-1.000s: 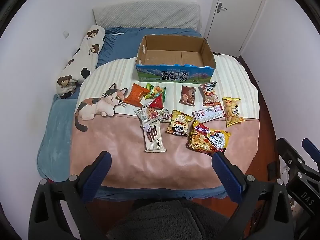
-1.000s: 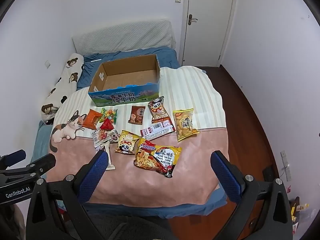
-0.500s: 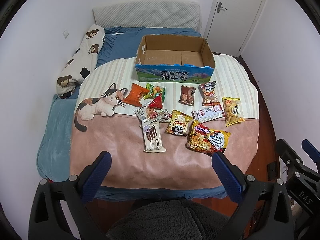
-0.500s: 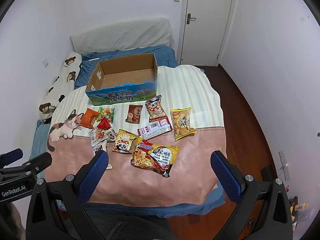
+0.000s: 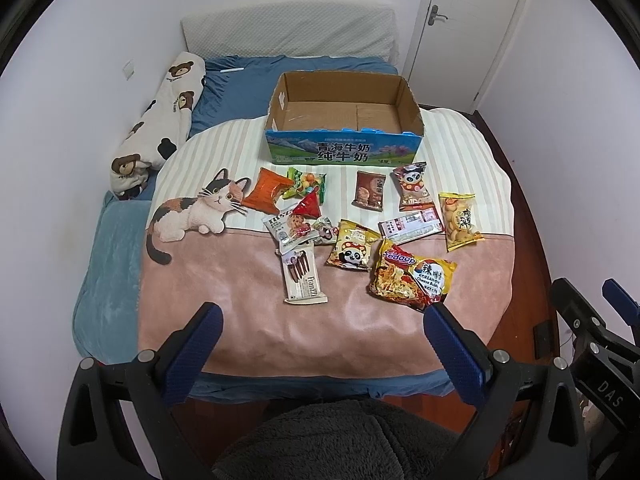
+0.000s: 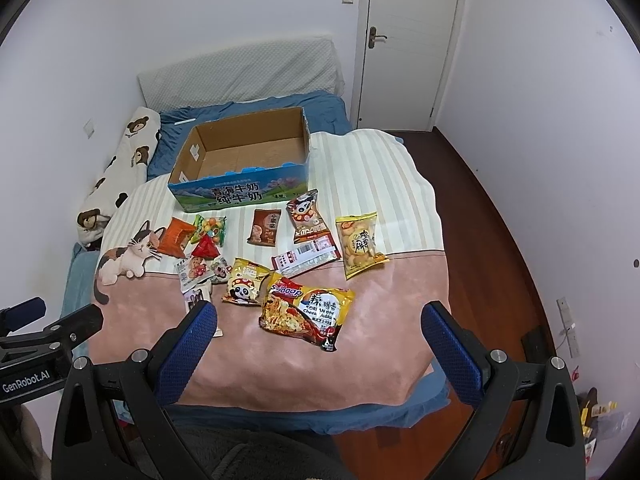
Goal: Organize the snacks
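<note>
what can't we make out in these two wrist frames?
- Chocolate stick pack: right wrist view, mostly hidden behind the right gripper finger.
- Small wrapped snack: left wrist view, print too small, partly tucked under neighbouring packs.
- Box near inside wall: both views, hidden by its front panel.

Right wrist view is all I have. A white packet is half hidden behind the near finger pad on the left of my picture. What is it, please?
Observer: The left wrist view shows it whole: a white Franzzi packet with chocolate sticks printed on it, lying flat on the pink part of the blanket.
Operator: Does anything lie on it?
Observer: Only its far end meets the cookie packet; I cannot tell if they overlap. The rest is bare.
Operator: Is the left gripper free?
Observer: Yes. The left gripper has its jaws wide apart, with nothing between them.
</note>
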Demonstrator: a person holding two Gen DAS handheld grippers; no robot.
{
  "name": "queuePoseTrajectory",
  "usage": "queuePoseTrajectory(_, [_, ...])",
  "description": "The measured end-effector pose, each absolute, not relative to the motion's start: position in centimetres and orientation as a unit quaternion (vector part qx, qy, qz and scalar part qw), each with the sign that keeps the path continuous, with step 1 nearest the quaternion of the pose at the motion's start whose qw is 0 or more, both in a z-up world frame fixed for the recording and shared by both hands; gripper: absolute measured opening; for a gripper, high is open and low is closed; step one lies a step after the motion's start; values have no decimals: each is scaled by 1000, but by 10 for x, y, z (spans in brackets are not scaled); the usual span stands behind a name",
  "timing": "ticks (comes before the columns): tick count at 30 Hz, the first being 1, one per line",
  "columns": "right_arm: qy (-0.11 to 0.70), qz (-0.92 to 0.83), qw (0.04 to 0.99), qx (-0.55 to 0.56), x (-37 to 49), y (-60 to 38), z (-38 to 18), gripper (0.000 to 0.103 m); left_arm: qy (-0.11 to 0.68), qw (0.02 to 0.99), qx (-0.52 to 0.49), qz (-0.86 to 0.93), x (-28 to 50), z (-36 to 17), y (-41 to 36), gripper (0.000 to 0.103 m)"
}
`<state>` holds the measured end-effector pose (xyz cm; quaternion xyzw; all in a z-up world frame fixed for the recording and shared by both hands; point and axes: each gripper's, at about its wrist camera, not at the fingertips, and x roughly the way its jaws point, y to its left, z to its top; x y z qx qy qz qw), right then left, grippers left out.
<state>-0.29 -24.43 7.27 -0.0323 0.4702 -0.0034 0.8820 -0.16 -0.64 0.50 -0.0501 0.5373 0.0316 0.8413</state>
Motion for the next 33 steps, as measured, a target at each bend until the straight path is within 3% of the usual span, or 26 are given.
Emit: queuePoseTrajectory(33, [465,-1,885,-31,-6,-246,84,103,530,846,-50,30,-3,14,-12,103])
